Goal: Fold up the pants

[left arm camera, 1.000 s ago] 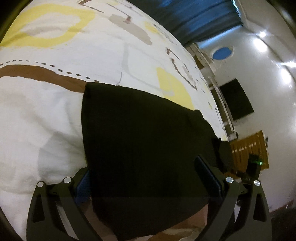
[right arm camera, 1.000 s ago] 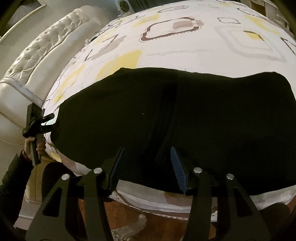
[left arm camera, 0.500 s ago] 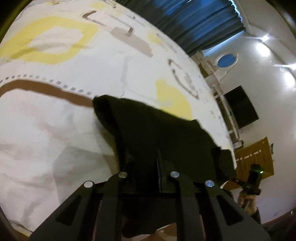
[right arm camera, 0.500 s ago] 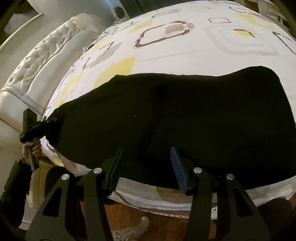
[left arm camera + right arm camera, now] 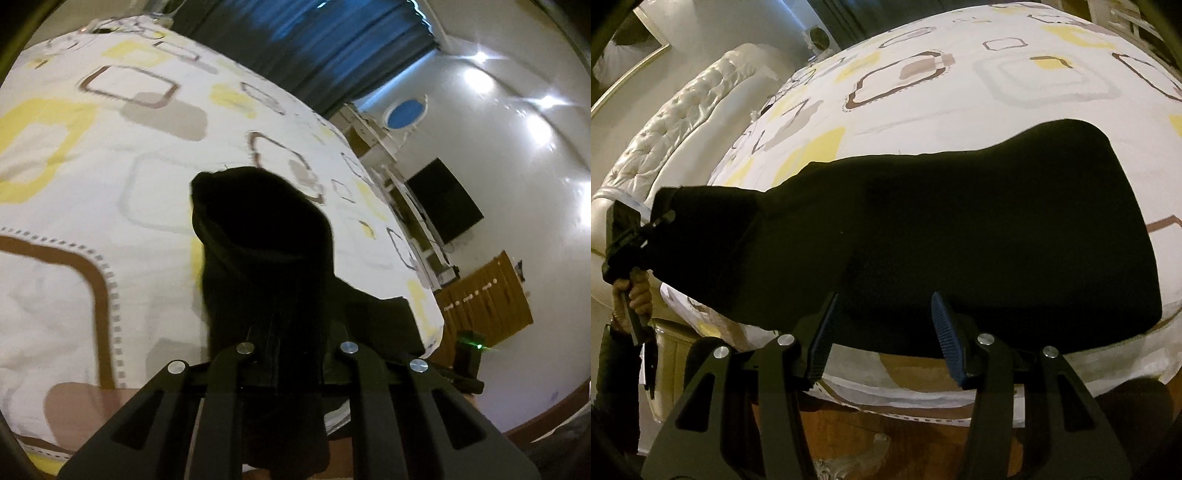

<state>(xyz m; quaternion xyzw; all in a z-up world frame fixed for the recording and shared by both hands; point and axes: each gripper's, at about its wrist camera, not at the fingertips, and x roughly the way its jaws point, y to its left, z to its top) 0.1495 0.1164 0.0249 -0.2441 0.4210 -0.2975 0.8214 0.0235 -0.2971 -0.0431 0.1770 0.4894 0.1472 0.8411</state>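
Note:
Black pants (image 5: 979,221) lie spread along the near edge of the bed. My left gripper (image 5: 293,345) is shut on one end of them and holds it lifted off the bedcover, so the cloth (image 5: 258,240) rises bunched in front of that camera. In the right wrist view this gripper (image 5: 646,229) shows at the far left, with the person's hand (image 5: 631,295) on its handle. My right gripper (image 5: 882,332) stands open at the pants' near edge, its blue pads (image 5: 823,332) apart and not pressing the cloth. It also appears as a dark body with a green light (image 5: 467,354).
The bedcover (image 5: 92,177) is white with yellow, brown and grey squares. A tufted cream headboard (image 5: 665,125) stands at the left. Dark blue curtains (image 5: 314,40), a wall TV (image 5: 443,206) and a wooden cabinet (image 5: 487,295) lie beyond the bed. The wooden bed frame (image 5: 886,424) is below.
The left gripper's jaws closed on the end of the pants and rose with it, pulling the cloth up into a bunch. The right gripper shifted slightly and stayed open.

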